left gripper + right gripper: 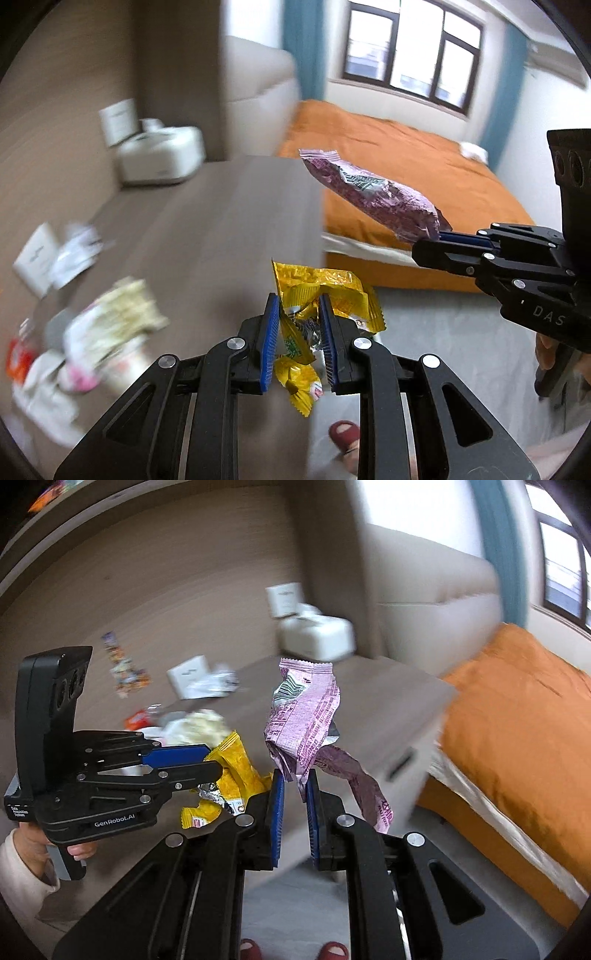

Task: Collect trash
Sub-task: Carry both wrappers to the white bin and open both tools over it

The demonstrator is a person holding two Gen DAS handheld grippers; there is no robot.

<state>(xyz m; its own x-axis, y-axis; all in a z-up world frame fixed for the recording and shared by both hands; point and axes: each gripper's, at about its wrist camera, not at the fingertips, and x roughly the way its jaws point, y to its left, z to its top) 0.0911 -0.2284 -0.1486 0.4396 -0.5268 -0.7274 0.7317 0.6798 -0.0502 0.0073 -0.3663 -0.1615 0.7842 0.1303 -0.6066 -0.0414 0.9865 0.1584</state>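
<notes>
1. Left gripper (297, 339) is clamped on a crumpled yellow wrapper (325, 295), its blue pads pressing the foil from both sides; loose ends of the wrapper stick out above and below the jaws.
2. Right gripper (295, 805) is closed tight on a purple wrapper (303, 716), pinched near its twisted middle, so one end stands up and a long tail droops to the right.
3. Both wrappers hang in the air, off the desk (229, 206), with the two grippers close beside each other near the desk's corner towards the bed (406, 166).
4. More trash is left on the desk: a pale crumpled bag (122, 314), a small orange packet (18, 362) and white papers (74, 251) farther back. The pictures are blurred there, so I cannot tell each piece exactly.
5. Step in hand, as I judge it: carrying. Two pieces are picked up and neither is dropped off yet, so the task looks only partly done.
6. No bin or bag shows in either view, so where the wrappers should go I cannot say.
7. Next move calls for bringing both grippers over a bin, holding the grips firm on the way, then opening each one right above the mouth. Foil is light and slippery; the drooping purple tail could catch on a rim or slip out early.
</notes>
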